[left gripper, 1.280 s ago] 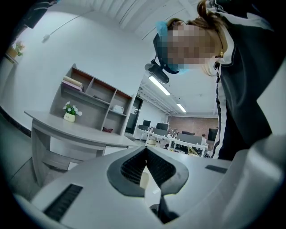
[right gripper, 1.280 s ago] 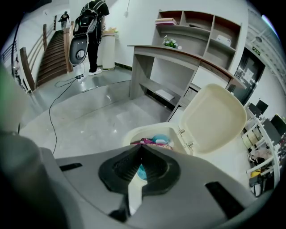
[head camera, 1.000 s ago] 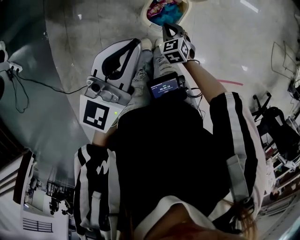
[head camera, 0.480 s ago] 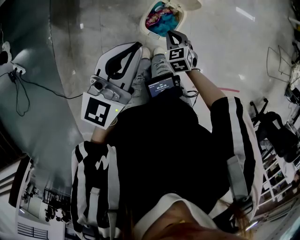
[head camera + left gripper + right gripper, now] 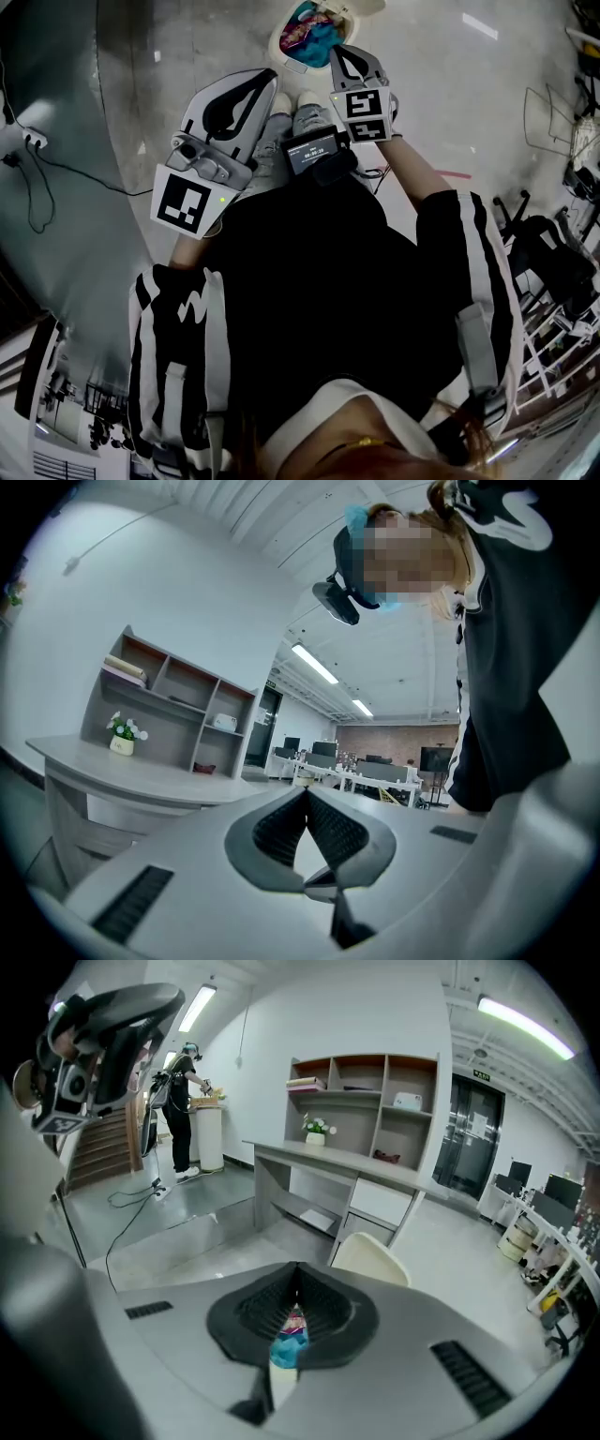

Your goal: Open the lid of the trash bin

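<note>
R hand-held gripper [image 5: 297, 1290]: jaws together at the tips, nothing clamped. Trash bin [image 5: 280, 41] stood on the floor just ahead of & below it, lid [image 5: 370, 1256] already up, just beyond the tips, slightly right. Colourful rubbish [image 5: 291, 1333] showed thru the jaw gap. L hand-held gripper [image 5: 306, 792] was also closed & empty, beside the R one, tips short of the bin.

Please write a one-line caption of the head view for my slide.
Head view: trash bin with lid raised, colourful waste inside; left gripper and right gripper shut nearby.
</note>
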Demonstrator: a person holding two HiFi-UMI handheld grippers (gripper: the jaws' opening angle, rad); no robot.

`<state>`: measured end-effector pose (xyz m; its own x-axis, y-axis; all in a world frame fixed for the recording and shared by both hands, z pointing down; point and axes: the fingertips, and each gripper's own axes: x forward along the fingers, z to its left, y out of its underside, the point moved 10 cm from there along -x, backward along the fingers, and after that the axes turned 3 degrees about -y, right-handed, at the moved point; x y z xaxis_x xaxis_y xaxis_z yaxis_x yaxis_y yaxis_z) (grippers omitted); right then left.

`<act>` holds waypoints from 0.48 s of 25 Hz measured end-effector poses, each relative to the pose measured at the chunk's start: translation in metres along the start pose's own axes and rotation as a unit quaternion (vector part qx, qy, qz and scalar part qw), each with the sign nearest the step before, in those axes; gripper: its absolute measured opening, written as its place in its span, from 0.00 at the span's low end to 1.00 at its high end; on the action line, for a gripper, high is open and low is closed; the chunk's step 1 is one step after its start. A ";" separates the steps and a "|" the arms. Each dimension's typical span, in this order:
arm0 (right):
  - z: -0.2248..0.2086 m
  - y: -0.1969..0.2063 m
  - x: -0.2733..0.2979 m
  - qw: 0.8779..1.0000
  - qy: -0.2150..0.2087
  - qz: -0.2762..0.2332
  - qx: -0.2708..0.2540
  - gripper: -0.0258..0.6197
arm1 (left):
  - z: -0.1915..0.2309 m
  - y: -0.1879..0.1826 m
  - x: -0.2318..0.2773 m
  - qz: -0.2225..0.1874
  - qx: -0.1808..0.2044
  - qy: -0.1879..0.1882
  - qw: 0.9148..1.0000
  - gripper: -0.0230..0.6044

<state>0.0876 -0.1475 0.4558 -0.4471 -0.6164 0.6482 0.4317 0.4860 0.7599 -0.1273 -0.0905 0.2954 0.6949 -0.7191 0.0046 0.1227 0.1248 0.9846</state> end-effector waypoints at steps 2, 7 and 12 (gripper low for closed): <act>-0.003 -0.007 -0.009 1.000 0.003 -0.015 -0.006 0.05 | -0.002 -0.005 0.000 -0.002 0.004 0.003 1.000 0.04; -0.013 -0.025 -0.034 0.998 0.011 -0.053 -0.022 0.05 | -0.008 -0.017 0.003 -0.008 0.013 0.005 1.000 0.04; -0.018 -0.047 -0.058 0.996 0.013 -0.089 -0.018 0.05 | -0.008 -0.023 0.004 -0.013 0.019 0.005 1.000 0.04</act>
<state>0.1079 -0.1457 0.3818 -0.4984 -0.7075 0.5011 0.3756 0.3447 0.8603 -0.1216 -0.0910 0.2710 0.6990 -0.7147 -0.0229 0.1137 0.0795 0.9903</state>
